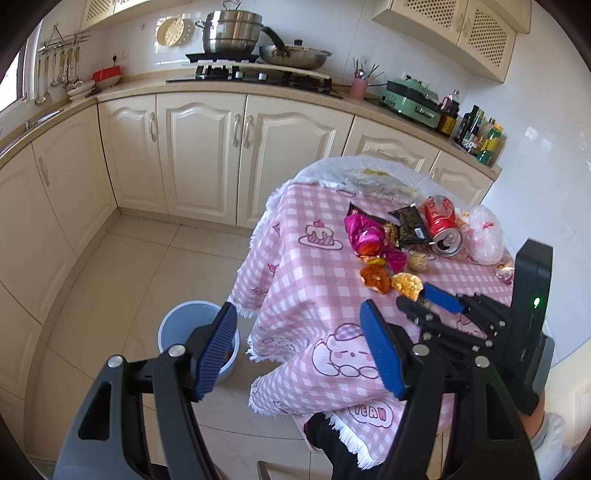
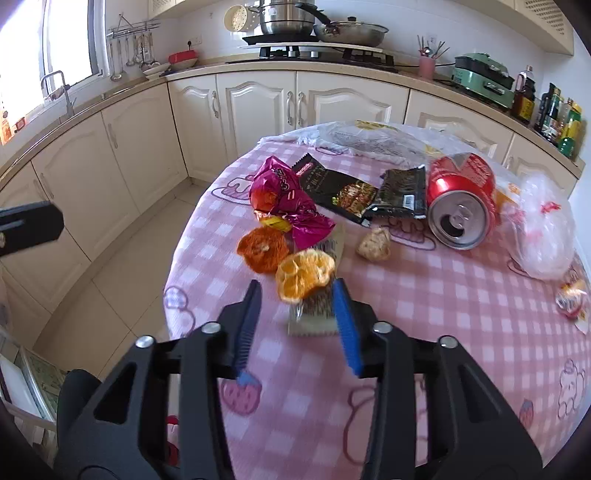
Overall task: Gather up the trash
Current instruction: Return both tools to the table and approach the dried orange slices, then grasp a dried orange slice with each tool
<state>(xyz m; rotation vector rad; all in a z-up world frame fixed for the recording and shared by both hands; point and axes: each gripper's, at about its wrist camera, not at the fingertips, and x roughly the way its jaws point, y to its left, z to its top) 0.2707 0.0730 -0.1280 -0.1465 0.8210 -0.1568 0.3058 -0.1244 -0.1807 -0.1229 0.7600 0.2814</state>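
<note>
Trash lies on a round table with a pink checked cloth (image 2: 424, 314): a red can (image 2: 460, 199) on its side, black wrappers (image 2: 343, 188), a magenta wrapper (image 2: 284, 195), two dried orange slices (image 2: 301, 275), a crumpled ball (image 2: 373, 244), a clear plastic bag (image 2: 541, 229). My right gripper (image 2: 297, 291) is open, its jaws either side of a pale flat wrapper (image 2: 314, 314) under the near orange slice. My left gripper (image 1: 299, 314) is open and empty, held off the table's left edge above a light blue bin (image 1: 181, 325) on the floor. The right gripper (image 1: 428, 301) shows in the left wrist view.
Cream kitchen cabinets and a counter run along the back and left, with a stove, pots (image 2: 284, 18), a green appliance (image 2: 484, 74) and bottles (image 2: 561, 122). A small snack packet (image 2: 572, 299) lies at the table's right edge. Tiled floor (image 1: 122, 266) lies left of the table.
</note>
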